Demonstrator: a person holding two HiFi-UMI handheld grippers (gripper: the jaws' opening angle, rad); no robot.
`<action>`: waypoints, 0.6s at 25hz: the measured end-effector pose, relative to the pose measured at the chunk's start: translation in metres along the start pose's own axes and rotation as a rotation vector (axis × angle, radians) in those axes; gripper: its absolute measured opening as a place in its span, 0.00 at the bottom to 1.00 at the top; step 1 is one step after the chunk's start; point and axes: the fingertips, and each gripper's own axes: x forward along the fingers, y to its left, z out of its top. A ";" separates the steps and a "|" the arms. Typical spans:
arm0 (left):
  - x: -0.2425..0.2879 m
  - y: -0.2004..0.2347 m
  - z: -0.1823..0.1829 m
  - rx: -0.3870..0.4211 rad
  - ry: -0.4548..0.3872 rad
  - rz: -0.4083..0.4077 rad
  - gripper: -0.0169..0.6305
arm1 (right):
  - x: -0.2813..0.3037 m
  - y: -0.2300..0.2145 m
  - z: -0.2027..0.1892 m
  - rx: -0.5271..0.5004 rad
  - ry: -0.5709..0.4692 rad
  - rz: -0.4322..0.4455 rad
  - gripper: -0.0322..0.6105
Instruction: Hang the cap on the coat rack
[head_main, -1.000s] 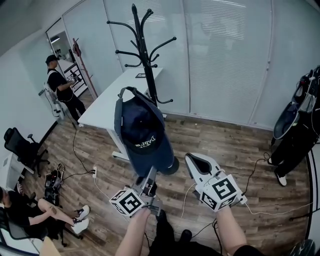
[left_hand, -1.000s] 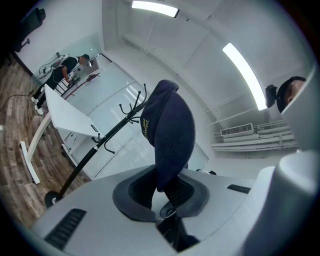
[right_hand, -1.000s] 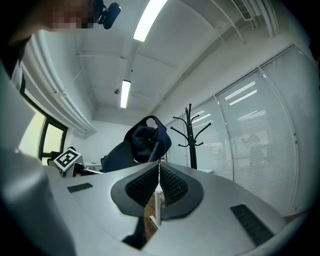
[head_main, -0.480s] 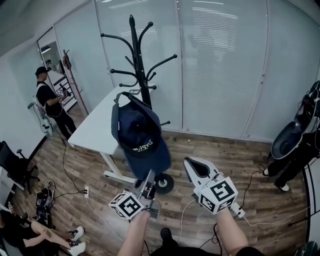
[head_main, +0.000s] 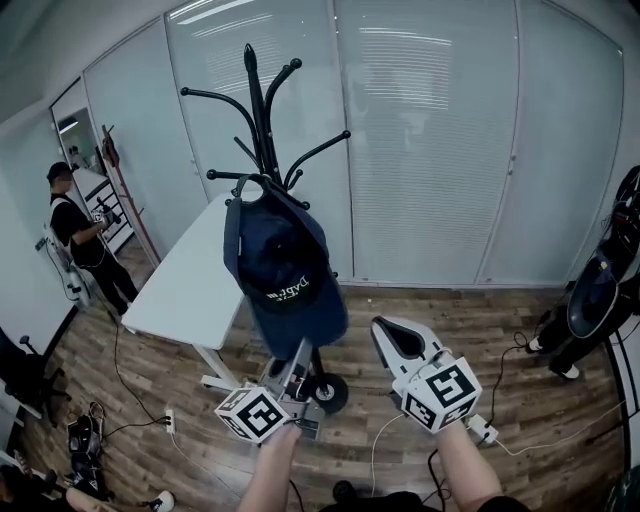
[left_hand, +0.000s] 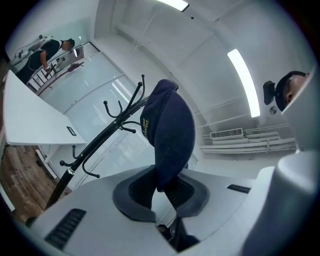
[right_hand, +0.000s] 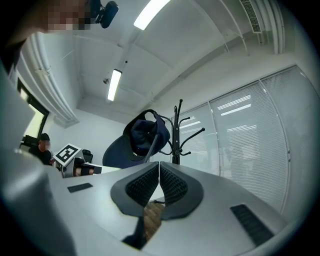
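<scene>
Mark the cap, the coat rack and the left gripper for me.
cap (head_main: 285, 258): head view, on the dark blue crown.
coat rack (head_main: 259, 120): head view, on the upright black pole.
left gripper (left_hand: 162, 191): left gripper view, midway between its pads, which are shut on the cap's brim.

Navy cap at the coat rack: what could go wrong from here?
1. The left hand-held gripper pinches only the brim of the navy fabric cap; it could swivel or slip.
2. Its back strap sits by a hook of the black metal coat rack, but whether it's over the hook isn't clear; letting go now might drop it.
3. Pushing the slim rack could tip it.
</scene>
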 end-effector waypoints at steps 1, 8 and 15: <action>0.002 0.002 0.001 0.000 0.003 -0.008 0.09 | 0.001 0.000 -0.002 0.003 -0.001 -0.007 0.10; 0.004 0.010 0.002 0.006 0.021 -0.042 0.09 | 0.006 0.003 -0.010 0.008 -0.025 -0.042 0.10; 0.006 0.010 0.006 0.024 0.031 -0.083 0.09 | 0.014 -0.001 -0.011 0.012 -0.052 -0.037 0.10</action>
